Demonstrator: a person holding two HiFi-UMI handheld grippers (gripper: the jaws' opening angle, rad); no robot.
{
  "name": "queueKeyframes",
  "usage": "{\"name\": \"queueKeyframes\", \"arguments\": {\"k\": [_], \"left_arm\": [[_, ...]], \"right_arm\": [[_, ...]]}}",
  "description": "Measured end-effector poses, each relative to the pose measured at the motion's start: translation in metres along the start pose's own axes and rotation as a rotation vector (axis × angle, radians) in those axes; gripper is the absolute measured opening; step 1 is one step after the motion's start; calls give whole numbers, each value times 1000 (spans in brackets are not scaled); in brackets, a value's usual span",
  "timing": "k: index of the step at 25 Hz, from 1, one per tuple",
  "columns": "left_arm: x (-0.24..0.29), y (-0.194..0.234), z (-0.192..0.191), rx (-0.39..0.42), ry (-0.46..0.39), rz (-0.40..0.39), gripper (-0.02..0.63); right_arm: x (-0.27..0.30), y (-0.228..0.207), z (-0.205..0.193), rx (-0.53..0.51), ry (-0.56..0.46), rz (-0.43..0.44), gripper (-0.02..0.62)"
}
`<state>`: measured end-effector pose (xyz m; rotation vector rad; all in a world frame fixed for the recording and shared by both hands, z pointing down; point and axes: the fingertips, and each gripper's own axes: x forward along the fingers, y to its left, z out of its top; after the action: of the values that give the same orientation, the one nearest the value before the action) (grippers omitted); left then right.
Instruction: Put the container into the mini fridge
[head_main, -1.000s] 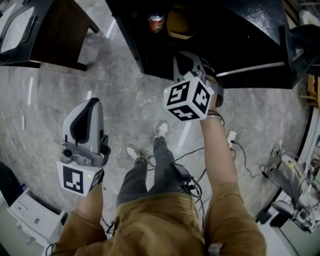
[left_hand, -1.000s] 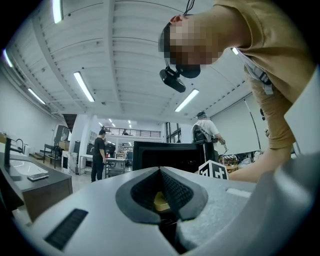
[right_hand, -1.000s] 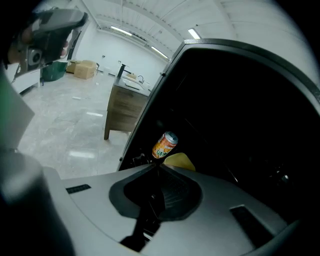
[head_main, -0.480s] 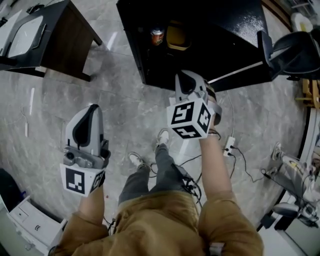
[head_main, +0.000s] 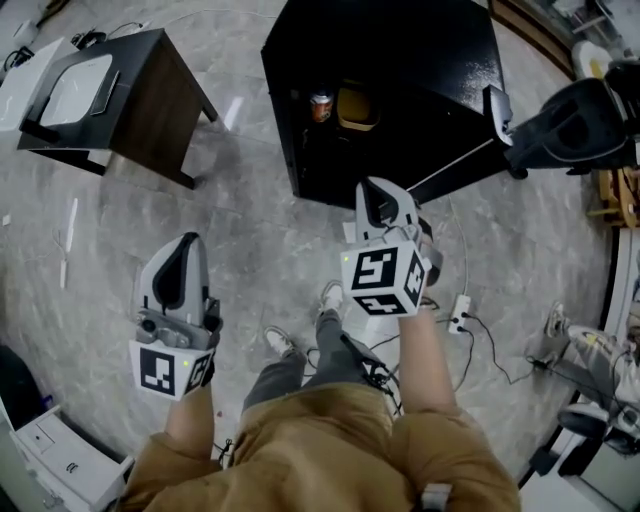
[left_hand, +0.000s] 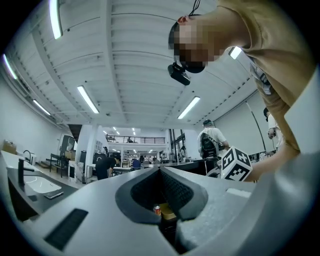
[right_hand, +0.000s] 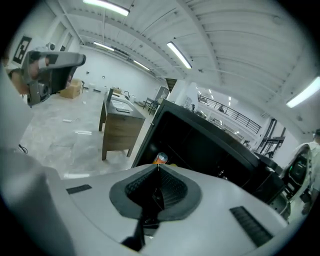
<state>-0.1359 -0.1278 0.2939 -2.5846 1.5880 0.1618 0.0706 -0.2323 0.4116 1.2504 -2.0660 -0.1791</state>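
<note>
the yellow container (head_main: 357, 108) sat inside the open black fridge (head_main: 420, 60), just beside a can (head_main: 321, 105); both were well apart from the grippers; the left gripper (head_main: 184, 245) hung over the marble floor (head_main: 260, 230), its jaws pressed together with nothing between them; the right gripper (head_main: 378, 190) was nearer the fridge front, aimed toward the opening, its jaws likewise closed and empty; the person's shoes (head_main: 330, 297) stood between the two grippers; a dark table (head_main: 150, 110) stood on the floor left of the fridge; a power strip (head_main: 460, 312) with cables lay on the floor to the right.
</note>
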Motion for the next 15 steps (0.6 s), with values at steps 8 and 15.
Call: {"name": "queueKeyframes", "arguments": {"k": [8,15], "left_arm": [[-34,-4,33,9,-14,29,2],[-53,-19,61,14,-35,21,2]], "right_arm": [[-54,-9,9,53,-25,-34,2],[-97,-13,19,66,-52,-43,2]]}}
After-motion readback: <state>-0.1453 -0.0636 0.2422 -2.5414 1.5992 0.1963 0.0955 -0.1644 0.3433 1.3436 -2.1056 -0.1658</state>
